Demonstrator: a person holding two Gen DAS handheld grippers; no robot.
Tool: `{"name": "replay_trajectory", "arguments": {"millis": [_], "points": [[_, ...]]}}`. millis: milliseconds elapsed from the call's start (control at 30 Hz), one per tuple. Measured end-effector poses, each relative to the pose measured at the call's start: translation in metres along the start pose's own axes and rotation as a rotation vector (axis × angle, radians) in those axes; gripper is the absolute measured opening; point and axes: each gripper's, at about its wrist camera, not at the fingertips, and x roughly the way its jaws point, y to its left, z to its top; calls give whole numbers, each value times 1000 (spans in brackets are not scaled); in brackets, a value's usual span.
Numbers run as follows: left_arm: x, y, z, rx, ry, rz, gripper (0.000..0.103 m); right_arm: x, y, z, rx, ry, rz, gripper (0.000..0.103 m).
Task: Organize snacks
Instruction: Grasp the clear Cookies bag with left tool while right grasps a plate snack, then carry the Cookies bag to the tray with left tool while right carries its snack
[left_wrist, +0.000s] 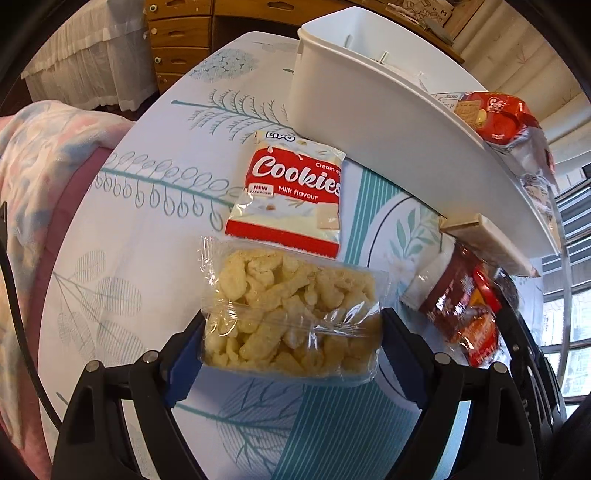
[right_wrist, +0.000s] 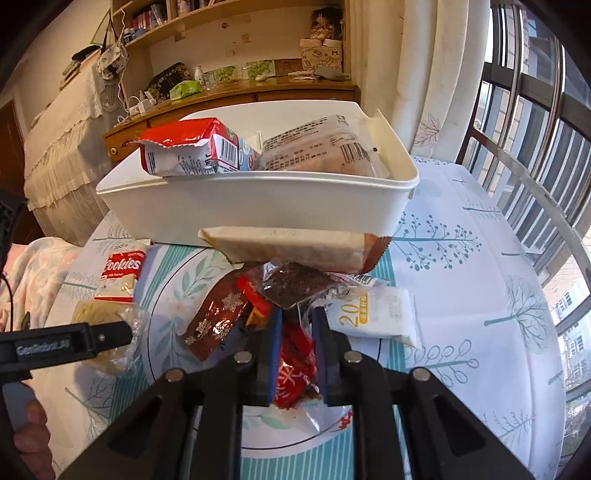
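Observation:
In the left wrist view my left gripper (left_wrist: 291, 354) is shut on a clear bag of pale puffed snacks (left_wrist: 291, 295), its blue pads pressing both sides. Just beyond it lies a red-and-white Cookies pack (left_wrist: 291, 192). The white bin (left_wrist: 369, 129) stands behind that. In the right wrist view my right gripper (right_wrist: 297, 350) is shut on a red packet in clear wrap (right_wrist: 295, 369). Ahead of it lie a dark square packet (right_wrist: 295, 286), a brown snowflake packet (right_wrist: 214, 321) and a white packet (right_wrist: 373, 314). The white bin (right_wrist: 258, 206) holds a red biscuit pack (right_wrist: 192, 151) and a clear labelled packet (right_wrist: 321, 147).
A long beige wrapped bar (right_wrist: 295, 247) lies against the bin's front wall. The round table wears a leaf-print cloth (right_wrist: 461, 258). A floral blanket (left_wrist: 33, 166) lies at its left edge, wooden drawers (left_wrist: 181, 40) stand behind it, and windows (right_wrist: 535, 147) are on the right.

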Motion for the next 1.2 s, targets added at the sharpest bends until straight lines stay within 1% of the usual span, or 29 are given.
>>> {"name": "replay_trajectory", "arguments": {"millis": [67, 133, 400, 600, 733, 867, 1033, 1200], "points": [[-5, 3, -2, 9, -4, -9, 87, -2, 1, -1, 8, 2, 15, 8], [-10, 5, -6, 19, -1, -15, 87, -4, 4, -1, 6, 6, 24, 6], [-48, 1, 0, 73, -18, -54, 87, -23, 15, 4, 22, -5, 54, 5], [-87, -7, 15, 133, -29, -77, 87, -44, 21, 11, 46, 9, 89, 4], [-115, -25, 23, 184, -47, -89, 87, -63, 24, 19, 59, -2, 108, 4], [-139, -38, 35, 210, -60, -106, 87, -86, 26, 30, 64, -23, 126, 4], [-169, -57, 53, 251, -108, -119, 87, -112, 26, 48, 57, -43, 164, 4], [-192, -73, 76, 268, -175, -123, 87, -129, 25, 66, 26, -89, 158, 4]]}}
